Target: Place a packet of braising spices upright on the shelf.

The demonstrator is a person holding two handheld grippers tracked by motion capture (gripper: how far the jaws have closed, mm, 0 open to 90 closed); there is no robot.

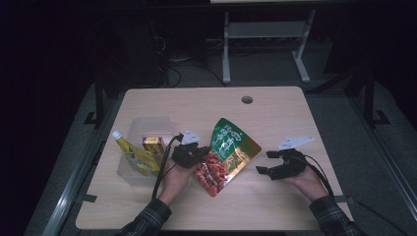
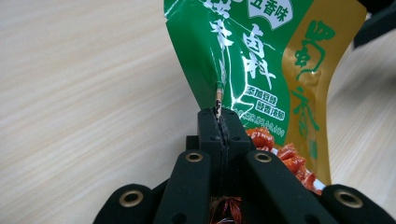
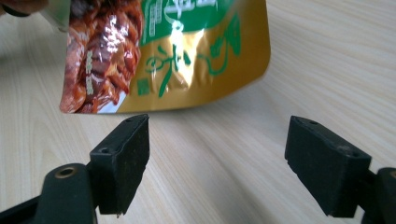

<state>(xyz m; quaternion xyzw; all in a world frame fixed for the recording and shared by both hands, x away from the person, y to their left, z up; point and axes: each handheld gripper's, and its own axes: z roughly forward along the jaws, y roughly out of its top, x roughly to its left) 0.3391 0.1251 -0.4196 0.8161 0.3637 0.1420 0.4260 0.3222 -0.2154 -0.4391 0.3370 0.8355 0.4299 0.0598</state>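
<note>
A green and gold snack pouch (image 1: 227,153) with red food printed on it is held tilted just above the wooden table (image 1: 275,118), its lower end near the tabletop. My left gripper (image 1: 200,156) is shut on the pouch's left edge. In the left gripper view the two pads (image 2: 209,133) press together on the thin seam of the pouch (image 2: 261,70). To the right of the pouch, my right gripper (image 1: 263,162) stands open and holds nothing. Seen in the right gripper view, the pouch (image 3: 163,51) hangs beyond the gripper (image 3: 217,154), clear of its wide-spread jaws.
A clear plastic container (image 1: 147,121) stands at the table's left. In it are a yellow squeeze bottle (image 1: 134,155) and a small yellow box (image 1: 153,143). A round cable hole (image 1: 247,100) is near the far edge. The person's forearms come in over the table's near edge.
</note>
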